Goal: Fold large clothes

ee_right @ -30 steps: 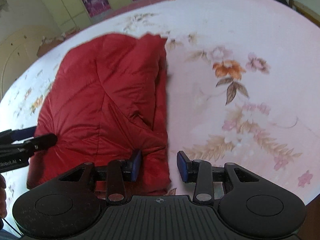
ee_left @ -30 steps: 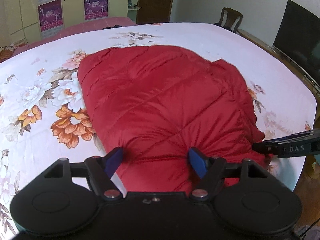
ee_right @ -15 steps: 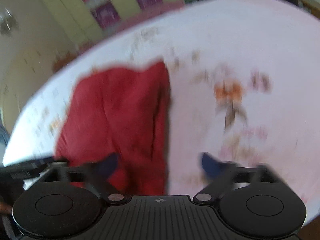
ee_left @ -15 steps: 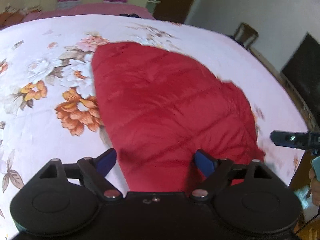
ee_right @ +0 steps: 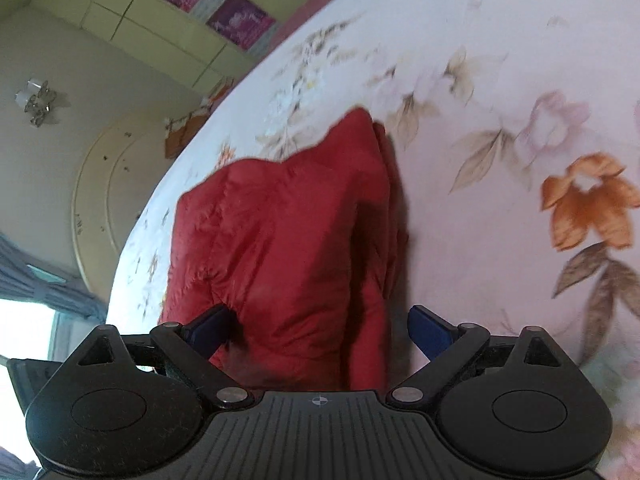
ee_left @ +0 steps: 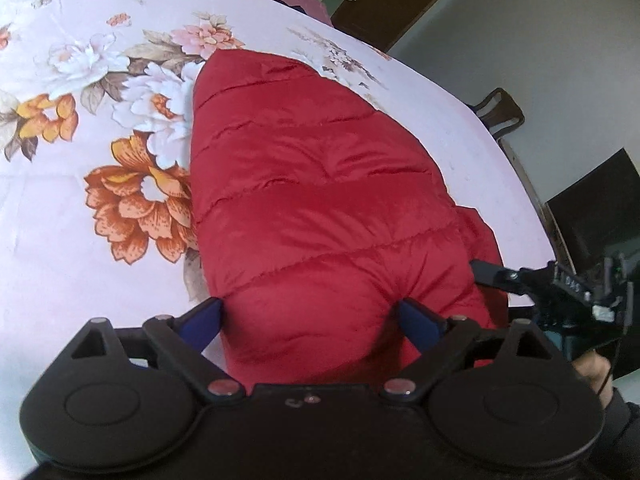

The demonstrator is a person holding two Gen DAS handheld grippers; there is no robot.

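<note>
Both wrist cameras look steeply down, close over the near edge of the red quilted jacket, their shared ground.

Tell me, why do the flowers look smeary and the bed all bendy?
Right wrist view: the flowered sheet is smeared by motion blur, the red jacket slightly soft. Left wrist view: sharper, but the fisheye lens curves the bed's edge.

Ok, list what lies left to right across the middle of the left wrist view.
Orange flower print on the bedsheet → red puffer jacket → bare pink sheet → dark wooden chair → black screen.
</note>
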